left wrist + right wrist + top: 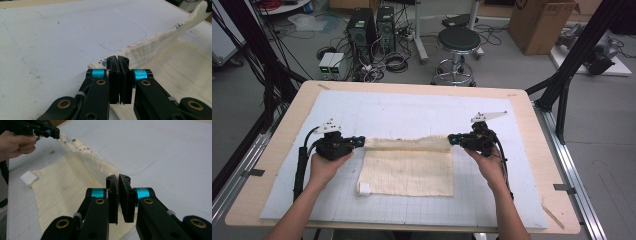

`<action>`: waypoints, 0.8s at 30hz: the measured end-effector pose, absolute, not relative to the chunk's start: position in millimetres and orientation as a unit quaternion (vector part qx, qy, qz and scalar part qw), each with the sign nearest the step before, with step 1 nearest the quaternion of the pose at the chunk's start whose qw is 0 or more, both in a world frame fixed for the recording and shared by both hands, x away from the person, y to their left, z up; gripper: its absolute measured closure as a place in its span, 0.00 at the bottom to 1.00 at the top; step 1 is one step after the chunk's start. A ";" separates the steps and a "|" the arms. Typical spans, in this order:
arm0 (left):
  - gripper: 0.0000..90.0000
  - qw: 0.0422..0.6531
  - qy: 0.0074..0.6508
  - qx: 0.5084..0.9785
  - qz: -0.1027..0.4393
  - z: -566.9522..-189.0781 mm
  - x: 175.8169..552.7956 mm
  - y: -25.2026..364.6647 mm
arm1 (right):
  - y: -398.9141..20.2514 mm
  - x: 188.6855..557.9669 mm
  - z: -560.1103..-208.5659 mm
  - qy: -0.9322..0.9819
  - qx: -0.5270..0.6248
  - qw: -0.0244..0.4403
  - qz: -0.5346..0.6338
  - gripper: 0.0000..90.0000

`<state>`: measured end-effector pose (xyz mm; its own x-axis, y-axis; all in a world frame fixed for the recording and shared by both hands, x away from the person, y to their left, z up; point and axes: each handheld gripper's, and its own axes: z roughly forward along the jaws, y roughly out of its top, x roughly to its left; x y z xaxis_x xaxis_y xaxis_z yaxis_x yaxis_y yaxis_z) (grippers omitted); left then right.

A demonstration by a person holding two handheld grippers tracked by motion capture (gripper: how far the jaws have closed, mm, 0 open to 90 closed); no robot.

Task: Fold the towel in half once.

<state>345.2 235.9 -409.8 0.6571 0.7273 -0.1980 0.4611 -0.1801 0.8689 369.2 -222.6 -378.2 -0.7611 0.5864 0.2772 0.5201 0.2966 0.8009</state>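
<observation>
The table (pixel 277 150) is seen from high above the person's side, looking forward and down, with the floor behind it. The left gripper (pixel 119 61) is seen from very close, along its own jaws, low over the white mat (pixel 62 32). The right gripper (pixel 118 180) is seen the same way, facing across. The cream cloth (pixel 407 172) and the mat are shared by all three views.

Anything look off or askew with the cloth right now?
Nothing stands out. The cream cloth lies flat on the white mat, its far edge held evenly between the left claw and right claw. The white tag at its near-left corner looks normal.
</observation>
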 end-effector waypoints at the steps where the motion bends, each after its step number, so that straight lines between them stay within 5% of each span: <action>1: 0.97 0.508 0.392 0.756 0.130 -410.6 343.4 236.3 | -223.3 367.5 -379.8 0.804 0.345 0.033 0.483 0.96; 24: 0.97 0.503 0.350 0.780 0.127 -413.0 305.8 231.3 | -233.5 333.0 -405.0 0.809 0.333 0.009 0.484 0.96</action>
<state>305.8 231.3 -413.0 0.7218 0.6748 -0.1537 0.4184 -0.2485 0.8736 333.0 -233.5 -405.0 -0.7785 0.5468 0.3081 0.5302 0.3103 0.7891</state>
